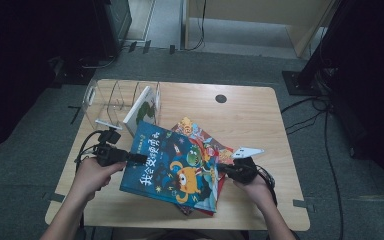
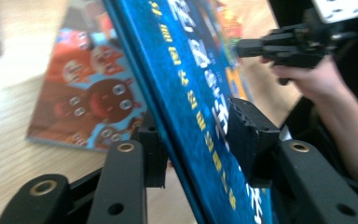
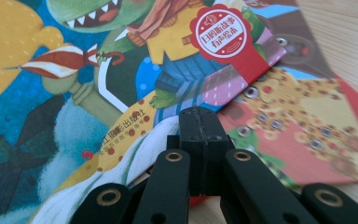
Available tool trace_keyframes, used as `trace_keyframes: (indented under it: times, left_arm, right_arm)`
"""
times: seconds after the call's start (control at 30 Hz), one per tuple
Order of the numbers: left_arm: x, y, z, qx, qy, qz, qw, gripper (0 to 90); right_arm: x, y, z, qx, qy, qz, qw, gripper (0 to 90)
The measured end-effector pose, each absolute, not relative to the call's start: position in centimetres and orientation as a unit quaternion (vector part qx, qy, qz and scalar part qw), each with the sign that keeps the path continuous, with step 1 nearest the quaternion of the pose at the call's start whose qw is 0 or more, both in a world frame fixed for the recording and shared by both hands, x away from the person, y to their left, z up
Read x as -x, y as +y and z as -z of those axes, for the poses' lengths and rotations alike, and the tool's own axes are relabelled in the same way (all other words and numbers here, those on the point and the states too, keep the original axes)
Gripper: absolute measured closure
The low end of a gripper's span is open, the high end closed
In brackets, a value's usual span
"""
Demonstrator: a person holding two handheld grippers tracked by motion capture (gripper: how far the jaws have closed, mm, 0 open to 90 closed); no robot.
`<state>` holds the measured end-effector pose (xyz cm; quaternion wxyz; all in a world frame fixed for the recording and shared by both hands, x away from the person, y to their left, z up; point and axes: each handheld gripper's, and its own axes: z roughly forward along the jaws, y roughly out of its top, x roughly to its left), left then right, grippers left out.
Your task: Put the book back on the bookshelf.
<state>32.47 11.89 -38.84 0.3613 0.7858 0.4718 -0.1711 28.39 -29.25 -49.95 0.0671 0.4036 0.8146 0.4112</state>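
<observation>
- A light wooden table (image 1: pixel 260 110) stands on grey carpet, with dark equipment and cables around it.
- The left gripper (image 1: pixel 139 159) has its two black pads on either face of the blue picture book (image 1: pixel 172 167), clamped on its left edge; in the left gripper view the book (image 2: pixel 200 93) runs tilted between the pads, one face against each.
- The right gripper (image 1: pixel 224 169) has its jaws pressed together with nothing between them, the tips resting at the blue book's right edge; in the right gripper view the closed tips (image 3: pixel 199 122) sit right at the cover's edge (image 3: pixel 74 93).
- The blue book lies slanted across the table's front half, its left side lifted off the wood.
- Under it lies a red and orange book (image 1: pixel 205 137), flat on the table, also seen in the right gripper view (image 3: pixel 298 121).
- Behind, at the table's rear left, a clear rack (image 1: pixel 105 100) holds a white-edged book (image 1: pixel 142 110) leaning upright.
</observation>
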Motion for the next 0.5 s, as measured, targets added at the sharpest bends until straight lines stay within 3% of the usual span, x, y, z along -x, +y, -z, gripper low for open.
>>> trace_keyframes:
  times: [0.13,0.5]
  left_arm:
    - [-33.2,10.9,37.2,-0.804,0.463,0.147,0.344,61.1]
    - [-35.6,10.0,34.2,-0.827,0.461,0.148,0.286,64.4]
  right_arm:
    - [-28.5,-28.1,50.0,-0.377,0.825,-0.414,0.075,87.8]
    - [-29.2,-27.0,50.0,-0.362,0.831,-0.417,0.065,85.7]
